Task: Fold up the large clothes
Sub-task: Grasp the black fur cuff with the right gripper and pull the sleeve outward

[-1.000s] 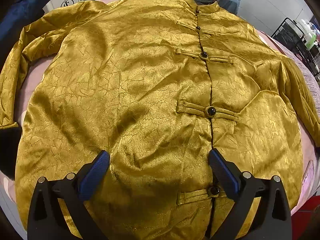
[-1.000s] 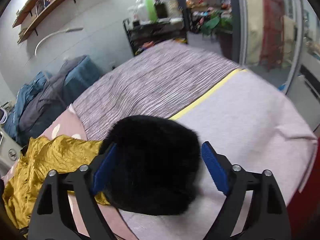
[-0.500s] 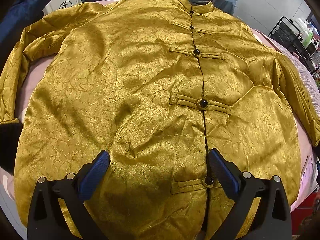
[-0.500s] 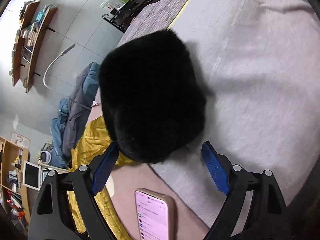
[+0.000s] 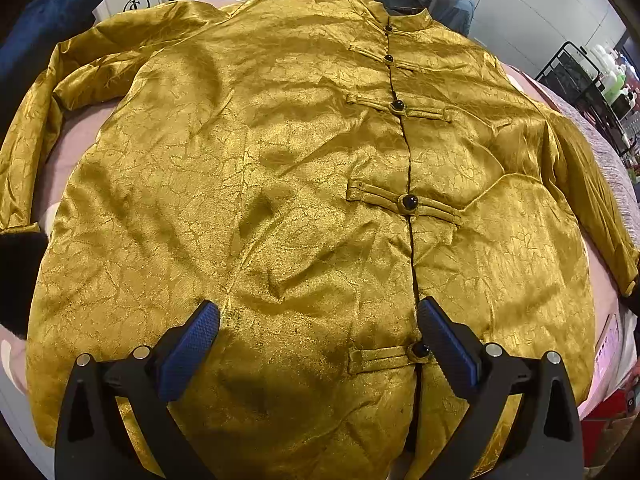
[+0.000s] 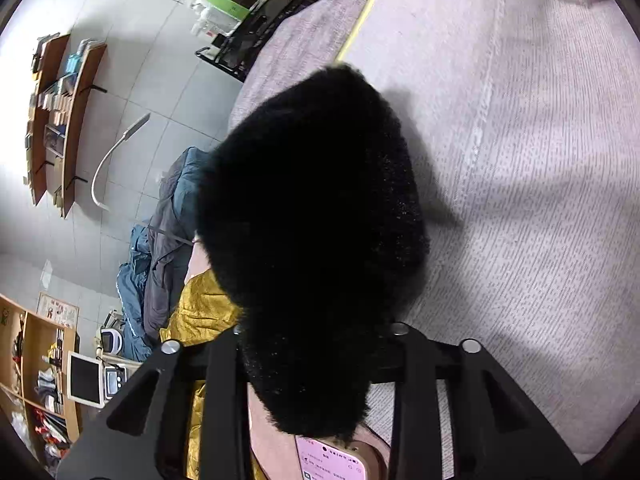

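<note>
A gold satin jacket with black knot buttons lies front-up and spread flat on the bed. My left gripper hovers open over its lower front, both blue pads clear of the cloth, near the bottom button. The jacket's right sleeve ends in a black fur cuff. My right gripper is closing on that cuff, and the fur fills the gap and hides the pads. The gold sleeve trails off to the left behind it. The other fur cuff shows at the left edge.
A phone with a lit screen lies on the pink bed cover just below the right gripper. Grey and blue clothes are piled at the head of the bed. A black wire rack with bottles stands beyond the bed.
The right gripper has dropped, rolled and closed in on the black fur cuff; its blue pads are now buried in the fur. The left gripper has hardly moved.
</note>
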The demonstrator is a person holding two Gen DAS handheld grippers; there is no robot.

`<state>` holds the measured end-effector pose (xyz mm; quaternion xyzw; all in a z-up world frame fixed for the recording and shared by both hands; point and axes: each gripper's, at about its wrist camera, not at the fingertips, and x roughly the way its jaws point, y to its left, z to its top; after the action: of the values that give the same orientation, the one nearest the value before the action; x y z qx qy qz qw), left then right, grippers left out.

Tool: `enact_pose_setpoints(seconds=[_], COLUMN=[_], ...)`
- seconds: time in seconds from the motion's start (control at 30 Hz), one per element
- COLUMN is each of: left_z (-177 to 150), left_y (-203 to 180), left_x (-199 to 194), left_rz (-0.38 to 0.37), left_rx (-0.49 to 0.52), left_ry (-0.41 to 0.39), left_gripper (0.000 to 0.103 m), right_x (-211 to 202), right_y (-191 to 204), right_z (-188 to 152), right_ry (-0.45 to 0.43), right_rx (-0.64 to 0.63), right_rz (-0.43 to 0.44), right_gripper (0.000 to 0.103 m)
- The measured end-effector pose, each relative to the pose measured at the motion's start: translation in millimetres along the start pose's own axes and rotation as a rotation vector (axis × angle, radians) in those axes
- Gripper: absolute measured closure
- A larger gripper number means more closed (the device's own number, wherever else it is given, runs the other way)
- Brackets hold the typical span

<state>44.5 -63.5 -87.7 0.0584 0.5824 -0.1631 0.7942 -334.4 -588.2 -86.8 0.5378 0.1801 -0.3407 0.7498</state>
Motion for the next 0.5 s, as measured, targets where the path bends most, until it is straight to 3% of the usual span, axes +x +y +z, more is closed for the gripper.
enact_pose_setpoints(seconds=[0.1, 0.2, 0.27, 0.5], left_z=[1, 0, 0, -7], left_y=[-1, -2, 0, 5], left_x=[-1, -4, -6, -7], left_rz=[0.001, -0.003, -0.01, -0.008], left_rx=[0.003, 0.011, 0.014, 0.024], left_ry=[0.002, -0.005, -0.005, 0.001], left_gripper=[0.006, 0.006, 0.006, 0.006], right_x=[-26, -44, -44, -13], right_y=[24, 31, 33, 31], right_z=[16, 42, 61, 59], right_ry=[-0.094, -0.154, -0.18, -0.086], right_rx=[-0.154, -0.171, -0.188, -0.264], right_rz=[-0.042, -0.023, -0.06, -0.181], right_gripper=[0.083, 0.084, 0.084, 0.084])
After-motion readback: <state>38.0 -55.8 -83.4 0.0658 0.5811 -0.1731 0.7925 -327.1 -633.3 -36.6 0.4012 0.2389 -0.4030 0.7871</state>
